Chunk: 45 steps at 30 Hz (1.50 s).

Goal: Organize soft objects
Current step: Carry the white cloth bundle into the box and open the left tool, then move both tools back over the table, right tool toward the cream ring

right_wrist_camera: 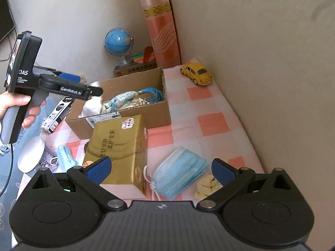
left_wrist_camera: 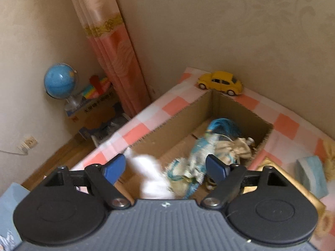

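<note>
Pink-and-white checked cloth (right_wrist_camera: 205, 123) over a surface set in the corner of a beige-walled room, pink curtain (left_wrist_camera: 113, 48) hanging at the corner.

- Cardboard box (left_wrist_camera: 182, 123), open-topped, on the cloth near the wall; inside it a blue-and-cream fabric bundle (left_wrist_camera: 201, 152) with a blue tassel (left_wrist_camera: 224, 125).
- Left gripper (left_wrist_camera: 166, 168) over the near end of the box, jaws spread wide, gripping nothing; a blurred white soft thing (left_wrist_camera: 150, 177) below and between the blue pads, apart from them, at the box's near end.
- Right gripper (right_wrist_camera: 162, 168) over the cloth in front of the box, jaws wide apart, nothing clamped.
- Blue face mask (right_wrist_camera: 180, 175) flat on the cloth between the right pads, its ear loops at the left end.
- Crumpled yellow cloth (right_wrist_camera: 206, 186) just beside the mask, by the right pad.
- Gold tissue pack (right_wrist_camera: 119, 148) leaning against the front of the box.
- Second blue mask (right_wrist_camera: 66, 156) left of the pack.
- Yellow toy car (right_wrist_camera: 196, 73) on the cloth near the wall, behind the box.
- Globe (right_wrist_camera: 118, 41) on another box beyond the surface.
- Person's hand (right_wrist_camera: 18, 108) around the left tool's grey handle.
</note>
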Tool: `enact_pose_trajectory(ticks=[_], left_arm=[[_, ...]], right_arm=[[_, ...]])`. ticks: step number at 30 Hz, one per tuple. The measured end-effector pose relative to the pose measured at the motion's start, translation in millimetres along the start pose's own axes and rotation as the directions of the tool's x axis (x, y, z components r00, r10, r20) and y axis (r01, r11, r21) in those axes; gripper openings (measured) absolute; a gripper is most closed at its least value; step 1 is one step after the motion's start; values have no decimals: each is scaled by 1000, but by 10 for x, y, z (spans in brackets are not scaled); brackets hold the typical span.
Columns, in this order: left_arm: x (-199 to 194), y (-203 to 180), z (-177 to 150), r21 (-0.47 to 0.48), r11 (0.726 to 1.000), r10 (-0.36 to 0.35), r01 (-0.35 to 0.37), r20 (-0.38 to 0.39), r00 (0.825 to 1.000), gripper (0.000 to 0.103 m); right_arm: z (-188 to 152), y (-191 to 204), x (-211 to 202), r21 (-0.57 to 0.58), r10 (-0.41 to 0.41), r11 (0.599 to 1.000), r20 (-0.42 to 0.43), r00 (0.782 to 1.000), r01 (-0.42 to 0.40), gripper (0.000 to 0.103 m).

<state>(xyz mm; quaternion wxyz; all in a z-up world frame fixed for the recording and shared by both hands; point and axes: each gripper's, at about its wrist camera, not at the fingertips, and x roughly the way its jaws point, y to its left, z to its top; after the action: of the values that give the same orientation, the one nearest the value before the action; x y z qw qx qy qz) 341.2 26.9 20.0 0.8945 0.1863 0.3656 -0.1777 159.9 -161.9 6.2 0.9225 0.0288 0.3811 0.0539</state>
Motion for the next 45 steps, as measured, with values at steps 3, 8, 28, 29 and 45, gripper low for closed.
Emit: enact_pose_trajectory(ticks=[3, 8, 28, 29, 45], left_arm=[[-122, -59, -56, -4, 1000, -2, 2, 5, 1000, 84], [-421, -221, -194, -3, 1000, -18, 18, 23, 1000, 84], [-1406, -1006, -1342, -134, 989, 71, -57, 105, 992, 85], [-1417, -1029, -1384, -137, 989, 75, -60, 106, 992, 85], [-1316, -1063, -1646, -188, 982, 22, -5, 87, 996, 85]], right_arm=[[1, -14, -41, -8, -18, 1000, 18, 1000, 18, 103], [-24, -45, -111, -6, -39, 999, 42, 998, 40, 103], [-725, 82, 153, -175, -81, 983, -114, 990, 61, 103], [-760, 111, 190, -189, -83, 980, -124, 989, 58, 103], [-917, 235, 362, -278, -74, 960, -164, 984, 26, 103]])
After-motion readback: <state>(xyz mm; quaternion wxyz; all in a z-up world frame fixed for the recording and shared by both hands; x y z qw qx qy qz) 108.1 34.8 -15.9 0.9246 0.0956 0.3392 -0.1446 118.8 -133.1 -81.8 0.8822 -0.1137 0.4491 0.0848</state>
